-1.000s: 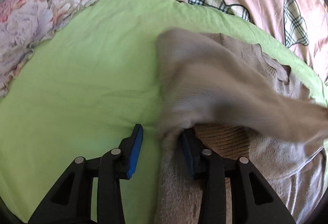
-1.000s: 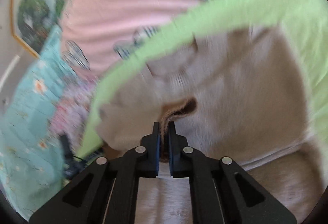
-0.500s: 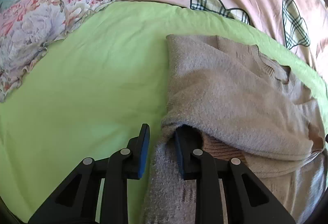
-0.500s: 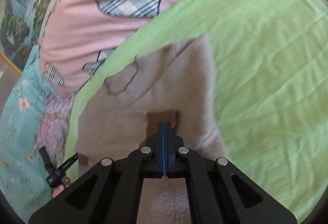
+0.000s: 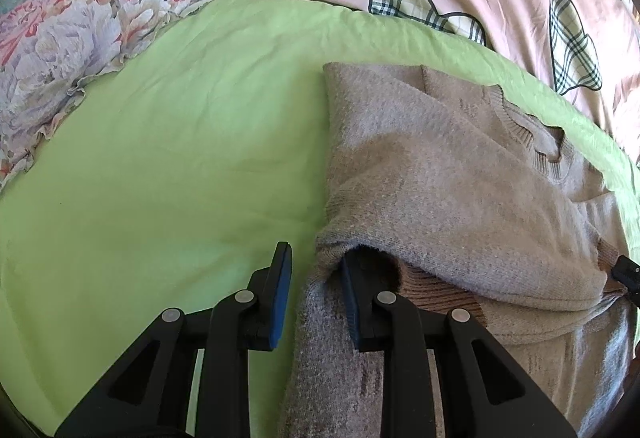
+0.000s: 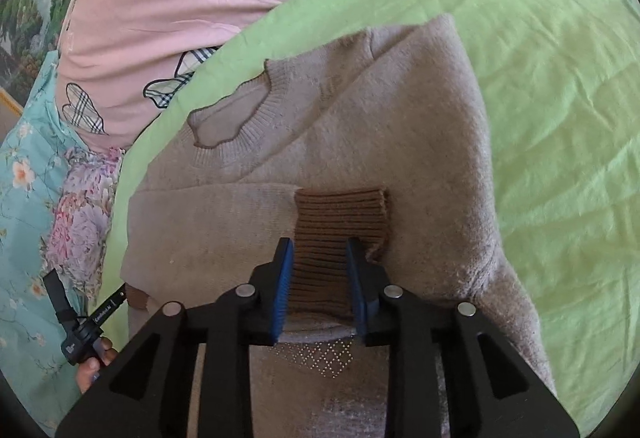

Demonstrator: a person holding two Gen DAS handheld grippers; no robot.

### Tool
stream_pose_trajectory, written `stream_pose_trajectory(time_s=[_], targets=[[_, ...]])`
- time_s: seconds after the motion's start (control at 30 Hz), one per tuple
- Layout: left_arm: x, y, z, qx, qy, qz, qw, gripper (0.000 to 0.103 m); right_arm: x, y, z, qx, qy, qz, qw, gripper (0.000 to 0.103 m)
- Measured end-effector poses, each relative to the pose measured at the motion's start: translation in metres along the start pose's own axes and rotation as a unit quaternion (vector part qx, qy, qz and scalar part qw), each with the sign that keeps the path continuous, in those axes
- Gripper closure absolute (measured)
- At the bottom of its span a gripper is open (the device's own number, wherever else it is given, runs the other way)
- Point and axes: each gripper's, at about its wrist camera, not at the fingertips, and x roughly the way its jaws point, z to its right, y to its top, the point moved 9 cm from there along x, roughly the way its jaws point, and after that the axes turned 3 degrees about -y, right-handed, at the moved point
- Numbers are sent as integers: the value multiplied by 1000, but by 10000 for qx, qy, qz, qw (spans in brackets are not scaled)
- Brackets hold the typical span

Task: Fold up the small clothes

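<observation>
Both fisheye views were bright, lit by even daylight. Source not visible. The green sheet (image 5: pixel 168 165) read vivid, near overexposed at upper right of the right wrist view. Soft shadows only: one lay across the beige sweater (image 5: pixel 440 173) as a darker band in the left wrist view, and a deep shadow pooled inside the sleeve fold beside the left gripper (image 5: pixel 314 262). Strong barrel distortion bent the sheet's edge into an arc; black vignette filled all corners. Left wrist view was sharp. Right wrist view was slightly soft, with smearing along the sweater's right edge; the brown ribbed cuff (image 6: pixel 340 222) stayed crisp.
</observation>
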Motion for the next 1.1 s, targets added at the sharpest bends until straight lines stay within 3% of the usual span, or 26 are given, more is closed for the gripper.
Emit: stream_pose_trajectory(time_s=[0.07,0.13,0.23,0.27,0.3,0.33,0.4,0.5,0.67,0.8,0.9,0.97,1.1], targets=[[-1,0,0,5,-28,18,10000,78,-8,4,5,25,-138,132,9998,71],[-1,0,1,6,-27,29,10000,78,-12,6,12,-38,-420,225,9989,51],[2,1,3,-28,-5,9,10000,78,-3,2,5,-197,-353,0,9992,50],[3,2,3,-46,49,15,10000,79,1,0,-1,-336,-303,-72,9990,52],[2,3,2,-74,134,26,9999,79,4,-2,-9,-434,-170,-104,9989,80],[1,4,0,-128,162,36,9998,78,6,-3,-16,-389,47,-174,9991,96],[-3,6,-4,-325,46,96,9994,78,-11,3,-26,-300,349,122,9989,96],[2,1,-4,-383,69,24,9992,78,-43,15,-20,-225,394,618,9971,96],[4,-4,-2,-340,94,-32,9994,78,-17,1,20,-186,-189,182,9995,96],[4,-4,-7,-409,-65,-147,9990,76,-14,-2,21,-72,-144,138,9998,91],[-4,-7,-7,-270,-119,-213,9993,76,-32,-3,22,-21,-181,264,9995,90],[-12,-14,-11,-111,39,-232,9997,76,-44,-4,21,-63,-173,363,9992,90],[-34,-38,-15,-65,-223,-367,9991,77,-70,-22,17,-211,-122,403,9989,90]])
